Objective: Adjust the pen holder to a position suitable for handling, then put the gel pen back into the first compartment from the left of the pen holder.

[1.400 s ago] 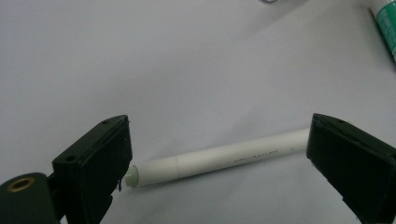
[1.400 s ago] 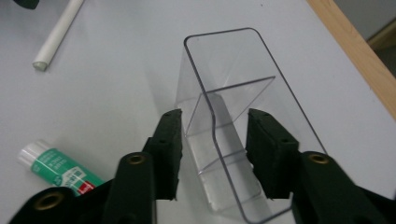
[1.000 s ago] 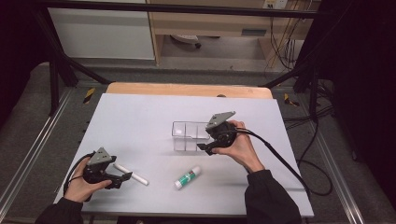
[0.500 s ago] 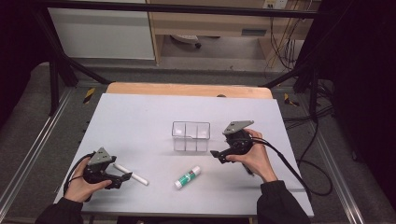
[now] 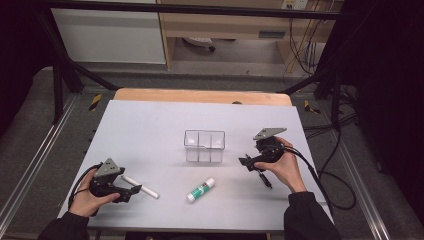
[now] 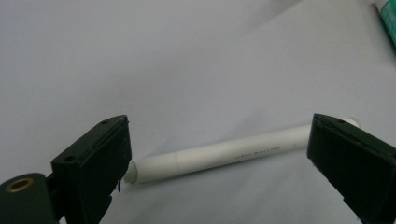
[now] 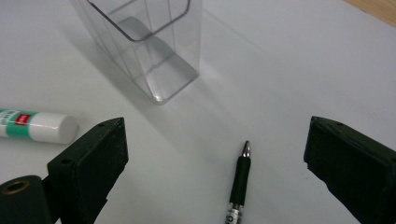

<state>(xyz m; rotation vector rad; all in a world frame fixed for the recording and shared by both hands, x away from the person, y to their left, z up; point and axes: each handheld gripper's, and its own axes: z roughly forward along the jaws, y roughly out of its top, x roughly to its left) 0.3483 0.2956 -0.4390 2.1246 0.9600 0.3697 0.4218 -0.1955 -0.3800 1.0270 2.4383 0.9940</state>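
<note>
Both grippers gape: left gripper (image 6: 219,163) straddles a white pen (image 6: 224,153), perhaps a marker; right gripper (image 7: 215,168) frames a black pen (image 7: 239,184).

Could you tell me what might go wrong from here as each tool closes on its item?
The white pen lies along the left tool's gap, so closing may push or roll it. The black pen is thin and flat on the table; the right tool may scrape it.

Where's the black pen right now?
In the high view the black pen lies on the table's right side, just under the right tool, right of the glue stick.
</note>
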